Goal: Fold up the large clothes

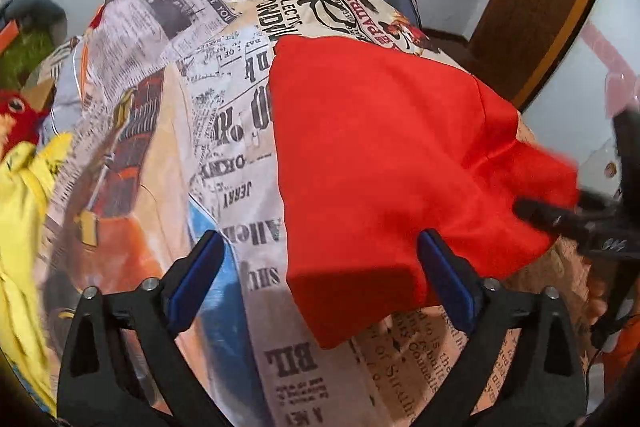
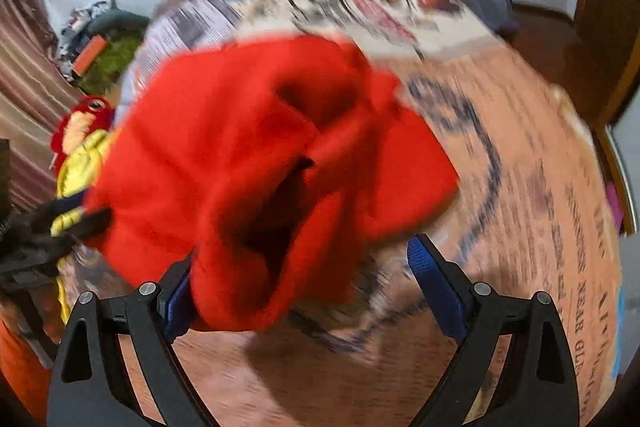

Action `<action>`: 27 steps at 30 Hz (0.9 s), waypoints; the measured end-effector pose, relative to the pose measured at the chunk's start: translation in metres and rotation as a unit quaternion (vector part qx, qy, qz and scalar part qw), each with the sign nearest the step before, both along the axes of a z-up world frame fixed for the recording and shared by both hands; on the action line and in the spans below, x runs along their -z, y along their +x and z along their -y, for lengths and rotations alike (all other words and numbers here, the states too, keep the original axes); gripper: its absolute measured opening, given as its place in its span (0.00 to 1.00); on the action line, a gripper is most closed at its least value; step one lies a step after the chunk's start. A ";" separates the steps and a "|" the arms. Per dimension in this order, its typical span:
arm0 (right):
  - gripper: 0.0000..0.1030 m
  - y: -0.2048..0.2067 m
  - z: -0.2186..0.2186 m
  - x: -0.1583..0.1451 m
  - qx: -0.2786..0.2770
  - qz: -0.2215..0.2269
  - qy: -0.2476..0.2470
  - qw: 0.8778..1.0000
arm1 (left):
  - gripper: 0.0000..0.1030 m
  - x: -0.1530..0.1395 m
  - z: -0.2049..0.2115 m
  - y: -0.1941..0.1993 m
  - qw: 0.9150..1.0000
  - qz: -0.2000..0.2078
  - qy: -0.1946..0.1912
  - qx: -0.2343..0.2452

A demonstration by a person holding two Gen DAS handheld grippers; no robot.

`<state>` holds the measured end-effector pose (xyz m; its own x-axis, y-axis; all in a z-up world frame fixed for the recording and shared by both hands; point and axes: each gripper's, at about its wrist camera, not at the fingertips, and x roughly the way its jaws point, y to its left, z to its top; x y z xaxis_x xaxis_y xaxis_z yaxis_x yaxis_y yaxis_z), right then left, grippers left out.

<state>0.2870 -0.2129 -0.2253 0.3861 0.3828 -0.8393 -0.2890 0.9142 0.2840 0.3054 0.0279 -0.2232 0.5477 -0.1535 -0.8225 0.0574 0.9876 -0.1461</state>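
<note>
— So where is the red garment [image 1: 380,147] lying?

— Spread on the newspaper-print bedsheet [image 1: 224,99]. From the left wrist view it fills the middle and runs out toward 3 o'clock, with one squared corner pointing down toward 6 o'clock. That corner looks like a fold edge, so I'd judge one fold is laid and the piece is only partly done.

— And the left gripper [image 1: 320,239]?

— Its jaws stand as wide as they go, one blue pad at 7 o'clock, the other at 5 o'clock. The folded corner sits between them, but neither pad presses on it. It holds nothing.

— Why hover there, then?

— My guess is that it is placed over the near edge so the cloth rests flat on the bed.

— What about the right gripper [image 2: 300,259]?

— Wide apart too. Its own view is blurred, but the cloth is bunched and hollowed in front of it, heaped against the pad at 7 o'clock while the pad at 5 o'clock stands clear. I see no pinch. From the left view its dark fingers lie at 3 o'clock, on the far side of the cloth.

— Anything else nearby?

— A yellow garment [image 1: 20,207] at 9 o'clock, well apart, likely waiting its turn.
</note>
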 end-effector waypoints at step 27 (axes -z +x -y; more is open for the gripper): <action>0.94 0.004 0.005 -0.030 0.012 0.014 0.051 0.999 | 0.99 -0.041 -0.026 -0.005 0.999 0.038 0.024 -0.008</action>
